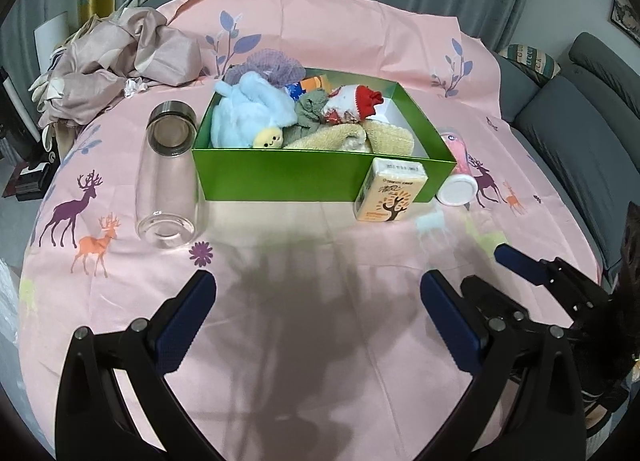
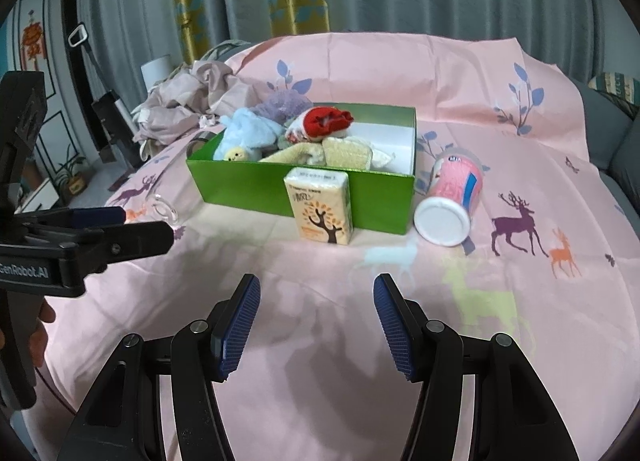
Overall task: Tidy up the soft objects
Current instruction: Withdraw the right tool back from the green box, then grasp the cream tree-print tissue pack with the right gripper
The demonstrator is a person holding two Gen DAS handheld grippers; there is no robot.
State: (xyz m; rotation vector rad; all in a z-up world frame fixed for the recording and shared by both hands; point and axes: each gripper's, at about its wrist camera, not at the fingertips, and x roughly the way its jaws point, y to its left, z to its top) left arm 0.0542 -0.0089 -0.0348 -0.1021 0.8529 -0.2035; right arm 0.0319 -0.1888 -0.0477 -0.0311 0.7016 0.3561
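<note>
The left gripper (image 1: pixel 318 293) is held low over the pink deer-print tablecloth (image 1: pixel 304 341), pointing toward 12 o'clock; its blue-padded jaws are spread wide with nothing between them. The right gripper (image 2: pixel 316 309) is held in the same attitude beside it, jaws likewise released and empty. Each unit appears in the other's view: the right gripper at 4 o'clock in the left wrist view, the left gripper at 9 o'clock in the right wrist view, with a hand (image 2: pixel 40 325) on its grip.

The green rectangular cardboard box (image 1: pixel 280 177) sits at 12 o'clock from both grippers, well apart from them. It contains the soft objects: a light blue plush toy (image 1: pixel 252 109), a purple knitted cloth (image 1: pixel 272 67), a grey-green cloth (image 1: pixel 312 109), a red-and-white fabric piece (image 1: pixel 356 103) and a cream towel (image 1: pixel 360 137).

A yellow tissue pack with a tree print (image 2: pixel 322 207) stands upright, touching the box's near wall. A pink cylindrical canister with a white cap (image 2: pixel 450 199) lies on its side just beside the box at 3 o'clock.

Only the left wrist view fully shows the clear glass bottle with a metal collar (image 1: pixel 170 169), lying at the box's 9 o'clock side, and the grey sofa (image 1: pixel 580 121). Crumpled beige fabric (image 1: pixel 120 65) lies at 10 o'clock.
</note>
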